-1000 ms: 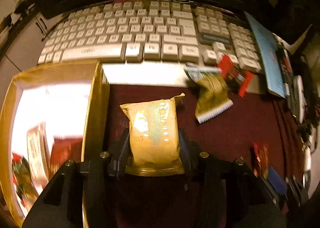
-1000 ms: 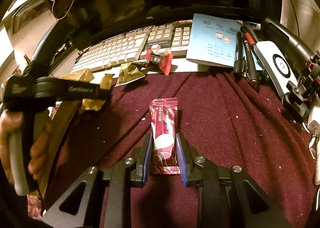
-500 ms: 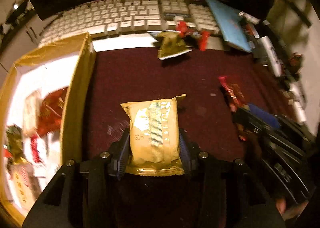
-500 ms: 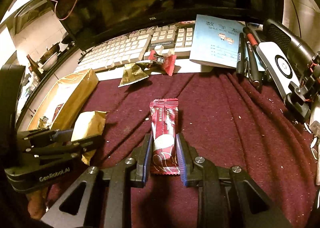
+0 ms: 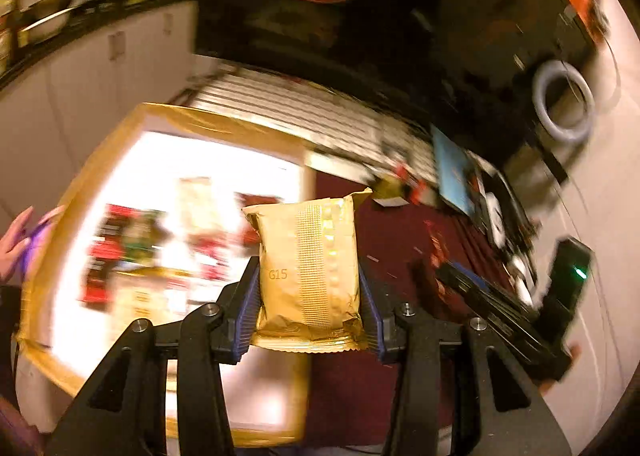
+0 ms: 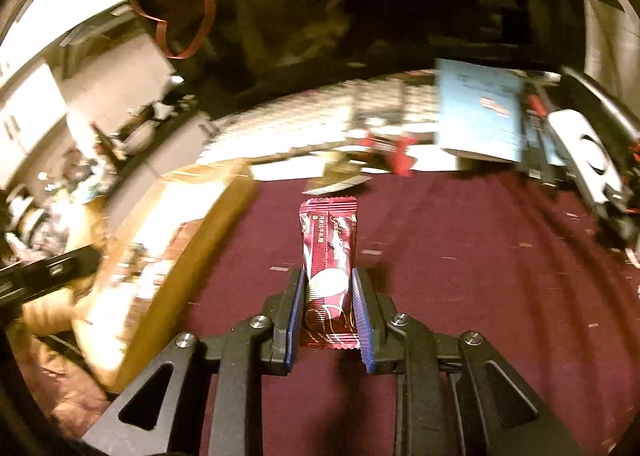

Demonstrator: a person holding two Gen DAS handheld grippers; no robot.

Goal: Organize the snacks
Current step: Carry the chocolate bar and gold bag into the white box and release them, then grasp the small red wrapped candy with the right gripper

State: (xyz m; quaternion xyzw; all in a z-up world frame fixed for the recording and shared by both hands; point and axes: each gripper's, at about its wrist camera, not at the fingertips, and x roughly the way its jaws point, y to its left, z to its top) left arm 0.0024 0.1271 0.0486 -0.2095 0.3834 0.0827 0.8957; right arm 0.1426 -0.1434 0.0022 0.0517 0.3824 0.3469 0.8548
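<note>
A gold snack packet (image 5: 308, 268) is pinched by the left gripper (image 5: 308, 320), long axis pointing forward. The gold box (image 5: 80, 184), ahead and left, holds blurred snacks. A red bar (image 6: 330, 268) is clamped lengthwise by the right gripper (image 6: 329, 320).

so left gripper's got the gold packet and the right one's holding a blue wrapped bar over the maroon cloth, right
Not quite: the bar in the right gripper is dark red, not blue, as the right wrist view shows. The left gripper does hold the gold packet, and the cloth is maroon.

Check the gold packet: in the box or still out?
Out. The left gripper holds the gold packet above the box's edge.
</note>
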